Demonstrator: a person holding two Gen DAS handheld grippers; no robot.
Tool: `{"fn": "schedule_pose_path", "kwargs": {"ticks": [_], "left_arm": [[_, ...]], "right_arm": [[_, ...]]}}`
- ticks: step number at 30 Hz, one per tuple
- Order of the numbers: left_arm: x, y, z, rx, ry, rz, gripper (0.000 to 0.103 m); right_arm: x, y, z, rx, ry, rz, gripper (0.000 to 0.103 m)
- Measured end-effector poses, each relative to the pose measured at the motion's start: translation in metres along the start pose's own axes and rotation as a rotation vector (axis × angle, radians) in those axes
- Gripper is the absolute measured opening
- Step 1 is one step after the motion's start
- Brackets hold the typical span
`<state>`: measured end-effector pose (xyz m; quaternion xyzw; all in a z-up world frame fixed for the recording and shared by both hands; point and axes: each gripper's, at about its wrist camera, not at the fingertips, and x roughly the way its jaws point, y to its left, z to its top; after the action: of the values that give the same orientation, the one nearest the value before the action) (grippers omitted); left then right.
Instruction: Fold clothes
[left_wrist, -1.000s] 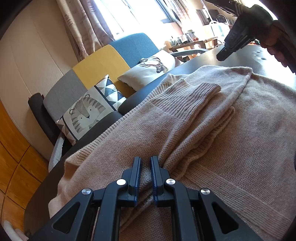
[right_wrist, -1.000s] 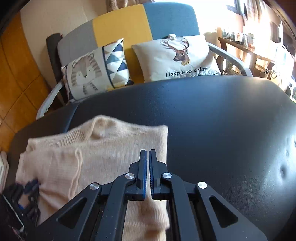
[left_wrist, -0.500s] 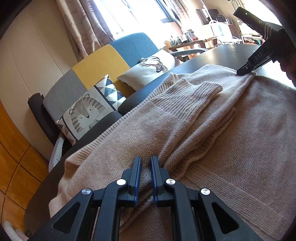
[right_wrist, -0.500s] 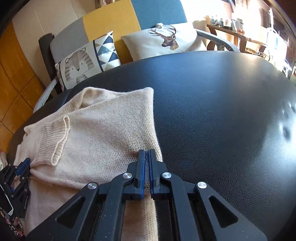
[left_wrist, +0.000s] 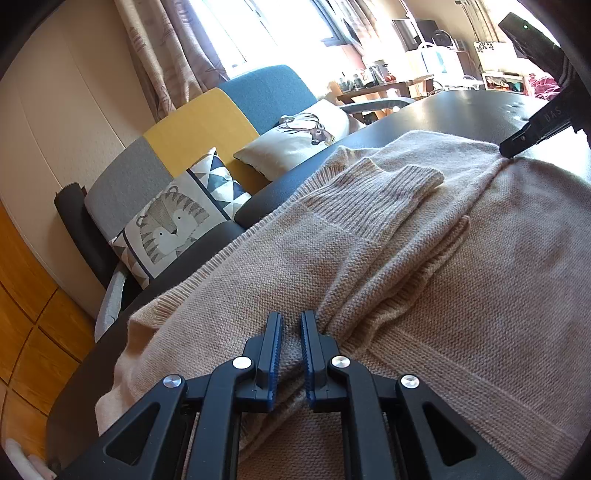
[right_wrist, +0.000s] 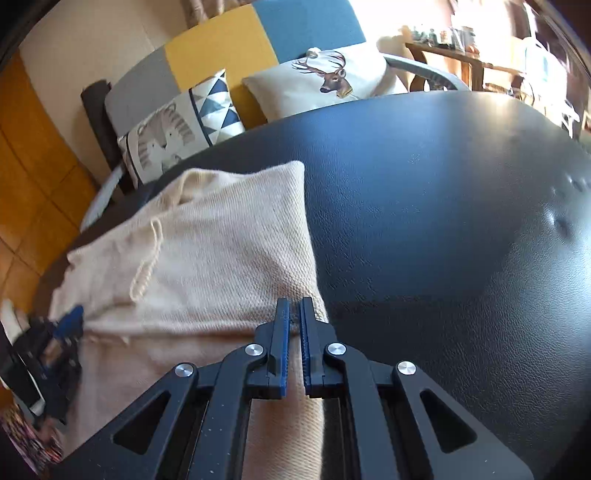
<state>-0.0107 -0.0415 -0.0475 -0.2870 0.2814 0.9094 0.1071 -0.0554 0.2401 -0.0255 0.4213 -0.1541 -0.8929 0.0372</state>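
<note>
Black table (right_wrist: 443, 221) carries one beige sweater (left_wrist: 461, 295), pinched by two grippers: left (left_wrist: 291, 332), right (right_wrist: 294, 317).

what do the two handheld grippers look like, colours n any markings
Both the left gripper and the right gripper are matte black plastic with triangular cut-outs in the linkage arms, silver round pivot screws, and blue ribbed pads on the fingers' inner faces. The right one shows pale lettering on its side in the left wrist view.

one sweater (left_wrist: 424, 266), two cushions (left_wrist: 173, 229), two hand-held grippers (left_wrist: 291, 325)
</note>
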Motion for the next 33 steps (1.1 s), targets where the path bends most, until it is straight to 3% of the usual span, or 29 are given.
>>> {"fn": "schedule_pose_path", "kwargs": {"ticks": [6, 12, 14, 19, 21, 25, 29, 33], "left_arm": [[0.0, 0.0, 0.0, 0.001, 0.0, 0.003, 0.01], [0.001, 0.0, 0.001, 0.003, 0.0, 0.007, 0.01], [0.001, 0.0, 0.001, 0.001, 0.0, 0.005, 0.01], [0.0, -0.003, 0.002, 0.014, 0.005, 0.014, 0.01], [-0.003, -0.006, 0.002, 0.028, -0.001, 0.028, 0.01], [-0.006, -0.007, 0.003, 0.035, -0.004, 0.027, 0.01], [-0.007, 0.009, 0.002, -0.042, -0.006, -0.059, 0.011], [-0.019, 0.028, -0.001, -0.135, -0.042, -0.154, 0.011]], "right_arm": [[-0.003, -0.001, -0.017, -0.044, 0.013, -0.027, 0.005], [-0.005, 0.009, -0.011, -0.063, 0.041, -0.083, 0.006], [-0.02, 0.02, -0.009, -0.039, -0.015, -0.069, 0.006], [-0.04, 0.092, -0.018, -0.16, -0.095, 0.127, 0.009], [-0.033, 0.129, -0.021, -0.23, -0.071, 0.203, 0.009], [-0.001, 0.19, -0.021, -0.328, 0.004, 0.267, 0.009], [0.034, 0.192, -0.021, -0.253, 0.097, 0.238, 0.009], [0.045, 0.169, -0.022, -0.159, 0.101, 0.312, 0.003]]}}
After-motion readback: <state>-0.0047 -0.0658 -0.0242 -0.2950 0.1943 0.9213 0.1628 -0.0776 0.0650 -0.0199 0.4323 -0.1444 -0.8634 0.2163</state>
